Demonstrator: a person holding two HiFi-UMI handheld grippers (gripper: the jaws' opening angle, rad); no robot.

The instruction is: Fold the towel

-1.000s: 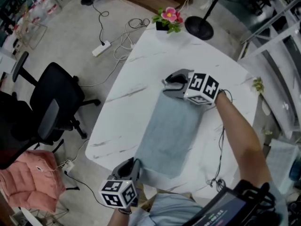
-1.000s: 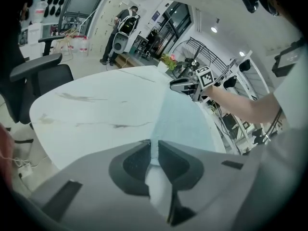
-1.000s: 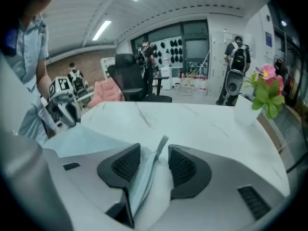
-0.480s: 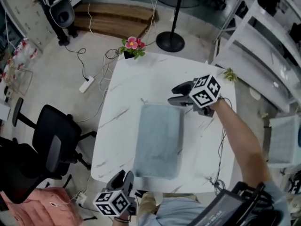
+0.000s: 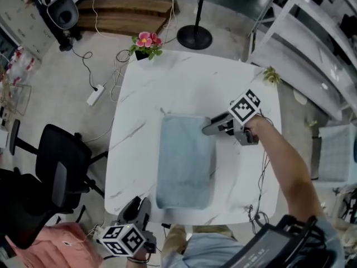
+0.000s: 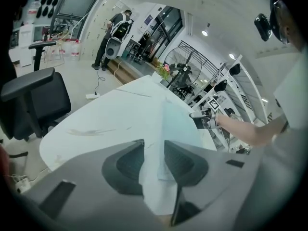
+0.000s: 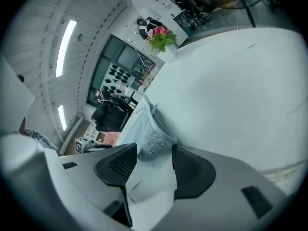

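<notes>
- A white marble-patterned bench (image 5: 184, 82) is seen from above, with a pale blue-grey towel (image 5: 185, 161) lying flat on its middle.
- The towel is a long, narrow rectangle. Its short ends point toward the far and near edges of the bench, and its near end lies close to the near edge.
- The right hand-held gripper (image 5: 209, 127) lies low over the bench, with its tips at the towel's right long edge, close to the far end.
- It is released. Its jaws have just been opening and stand wide apart. The right gripper view shows the towel's nubbly edge in the gap between them, with the pads not pressing on it.
- The left hand-held gripper (image 5: 138, 205) sits at the near edge of the bench, just beside the towel's near left corner.
- It is also released. Its jaws have just opened partway. The left gripper view shows bare bench and the towel's near end in the gap, with nothing clamped.
- A small pot of pink flowers (image 5: 146, 42) stands on the bench's far left corner.
- On the floor are a black office chair (image 5: 61, 161) to the left and the round black base of a stand (image 5: 194, 37) beyond the bench.
</notes>
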